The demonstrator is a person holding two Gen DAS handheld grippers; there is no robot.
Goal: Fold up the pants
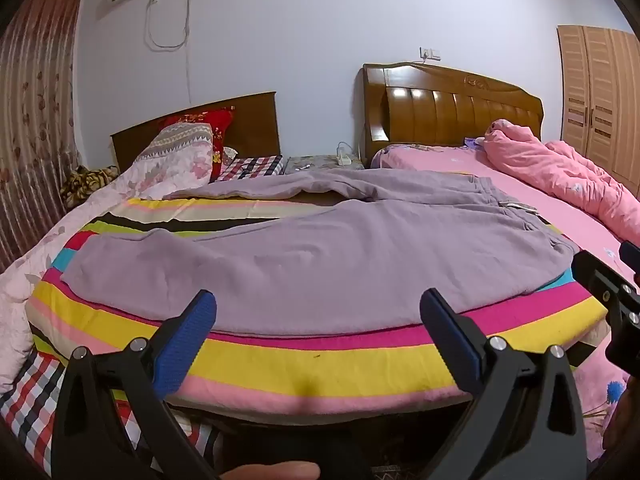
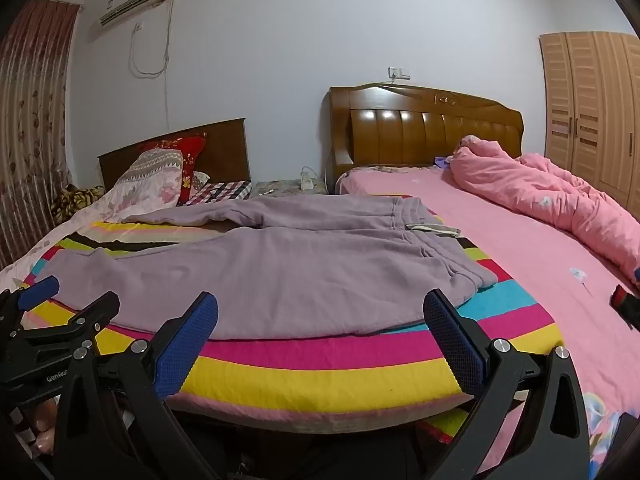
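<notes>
Lilac sweatpants [image 1: 320, 256] [image 2: 280, 268] lie spread flat on a bright striped board [image 1: 320, 364] [image 2: 320, 376], waistband to the right, both legs running left and parted in a V. My left gripper [image 1: 318, 312] hovers open at the board's near edge, just short of the near leg, nothing between its blue pads. My right gripper [image 2: 320, 314] is open too, near the hip part of the pants, not touching them. The left gripper also shows at the left edge of the right wrist view, and part of the right gripper [image 1: 608, 292] shows at the right of the left wrist view.
The board rests across two beds. A pink sheet [image 2: 520, 264] with a bunched pink quilt [image 2: 560, 196] lies right; a floral quilt [image 1: 168, 168] and pillows lie left. Wooden headboards, a small nightstand [image 1: 324, 162] and a wardrobe [image 2: 592, 108] stand behind. A fingertip [image 1: 276, 470] shows at the bottom.
</notes>
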